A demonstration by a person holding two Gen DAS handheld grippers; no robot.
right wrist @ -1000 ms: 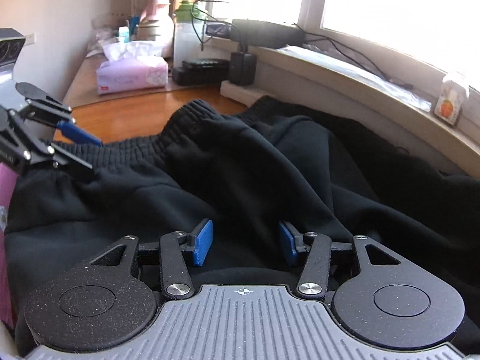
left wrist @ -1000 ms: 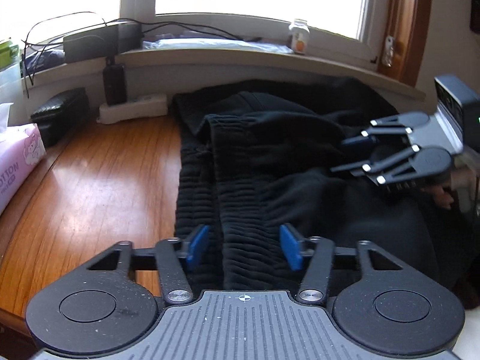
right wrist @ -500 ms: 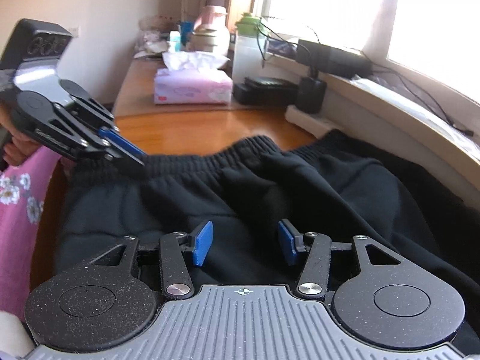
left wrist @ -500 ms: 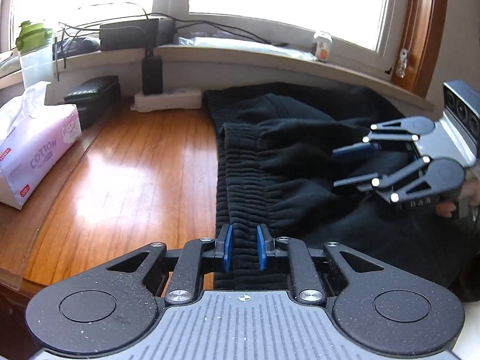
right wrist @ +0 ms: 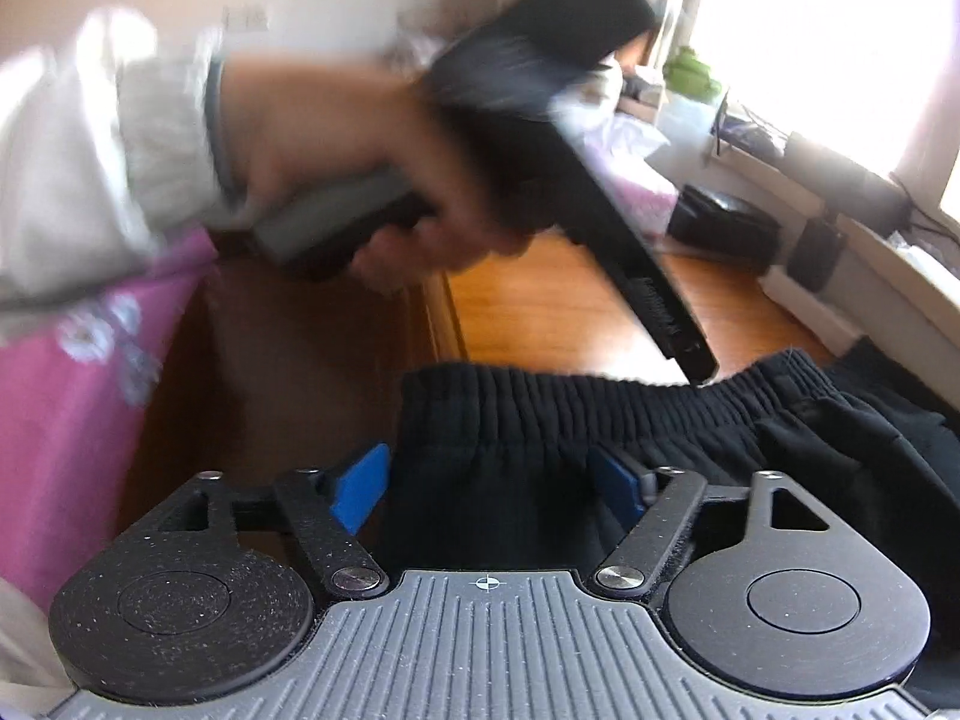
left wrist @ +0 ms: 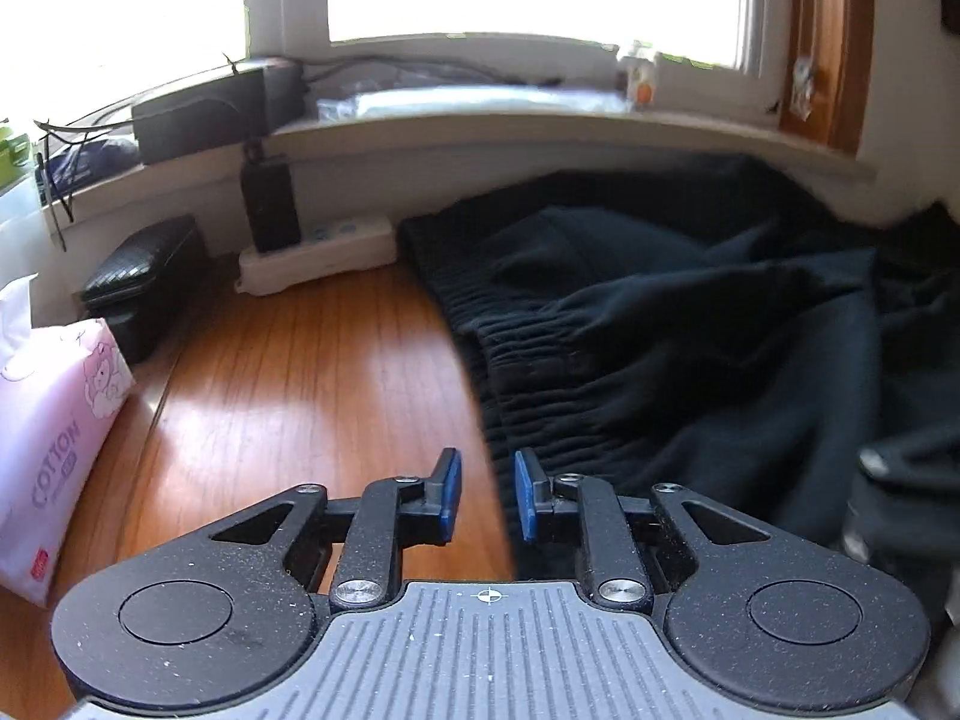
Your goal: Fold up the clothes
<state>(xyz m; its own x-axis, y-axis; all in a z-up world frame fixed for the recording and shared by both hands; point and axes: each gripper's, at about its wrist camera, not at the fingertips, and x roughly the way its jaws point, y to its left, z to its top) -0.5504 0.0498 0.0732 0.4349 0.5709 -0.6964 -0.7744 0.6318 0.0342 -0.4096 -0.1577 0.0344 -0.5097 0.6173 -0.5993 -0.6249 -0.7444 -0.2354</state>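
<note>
Black sweatpants (left wrist: 690,348) with a ribbed elastic waistband lie crumpled on the wooden table (left wrist: 312,384). My left gripper (left wrist: 487,495) sits at the near left end of the waistband, its blue pads a narrow gap apart over the waistband's edge; no cloth shows pinched between them. My right gripper (right wrist: 489,489) is open, its jaws straddling the near corner of the waistband (right wrist: 540,414). In the right wrist view the left gripper body (right wrist: 600,180) and the hand holding it are blurred above the table. The right gripper shows blurred at the right edge of the left wrist view (left wrist: 900,480).
A pink tissue pack (left wrist: 54,438) lies at the left. A black case (left wrist: 144,282), a white power strip (left wrist: 318,252) and a black adapter (left wrist: 270,210) sit below the window sill (left wrist: 540,120). The table's front edge (right wrist: 444,312) is near the waistband corner.
My left gripper's pads stand a little wider apart and it shifted left to the waistband's edge. My right gripper swung left to the near waistband corner and opened wider.
</note>
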